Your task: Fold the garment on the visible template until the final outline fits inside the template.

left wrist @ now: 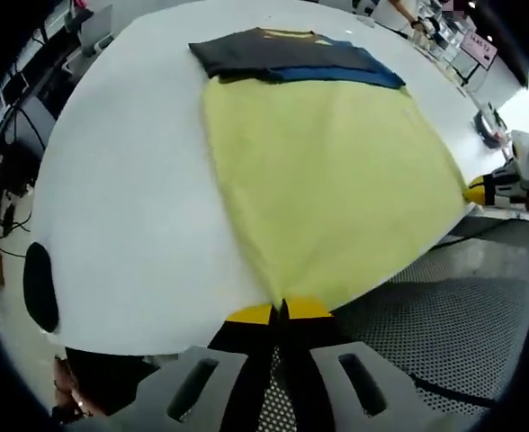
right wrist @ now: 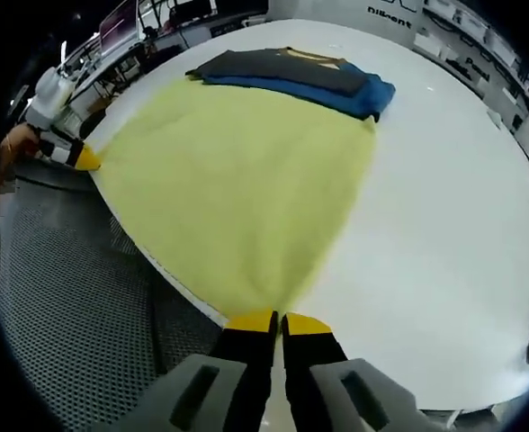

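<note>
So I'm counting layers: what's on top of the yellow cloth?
At the yellow cloth's far end lies a folded dark garment over a blue one. How far the cloth runs beneath them is covered.

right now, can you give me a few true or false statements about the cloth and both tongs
1. Each of the tongs is shut on a corner of the yellow cloth. True: left tongs, right tongs.
2. The yellow cloth is bunched into a ball. False: it lies spread flat on the white table.
3. A folded dark grey garment lies on a blue garment at the cloth's far edge. True.
4. The blue garment hangs off the table. False: it rests on the tabletop.
5. The floor beside the table is plain wood. False: it is dark with a dotted pattern.
</note>
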Demonstrator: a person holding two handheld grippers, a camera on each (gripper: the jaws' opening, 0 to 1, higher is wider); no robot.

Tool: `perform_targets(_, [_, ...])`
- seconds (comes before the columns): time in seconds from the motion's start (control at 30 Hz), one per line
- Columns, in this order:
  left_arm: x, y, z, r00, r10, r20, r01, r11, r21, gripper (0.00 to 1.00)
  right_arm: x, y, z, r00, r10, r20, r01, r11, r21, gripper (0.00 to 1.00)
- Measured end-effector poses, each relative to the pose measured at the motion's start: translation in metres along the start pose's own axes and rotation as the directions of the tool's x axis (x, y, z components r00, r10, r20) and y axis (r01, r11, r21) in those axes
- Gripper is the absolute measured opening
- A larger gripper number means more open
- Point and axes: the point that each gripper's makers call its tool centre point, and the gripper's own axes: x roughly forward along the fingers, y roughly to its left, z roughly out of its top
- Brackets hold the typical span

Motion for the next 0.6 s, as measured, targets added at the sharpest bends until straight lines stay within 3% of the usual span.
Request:
perform_targets(0.43, [-0.002,0.001,-0.009,0.998,0.025,-0.059,-0.023,0.999,0.037,0.05,-0.007,0.015,-0.011,0.995,0.068,-0.067,-0.07,0.997,-0.031,0.0])
perform_targets(0.6, [-0.007,0.001,-0.013,0.997,0.008,-0.071,-0.01,1.0,-0.016,0.05,-0.013,0.019,-0.013,0.993,0.086,-0.082,-0.089,0.995,-0.036,0.0])
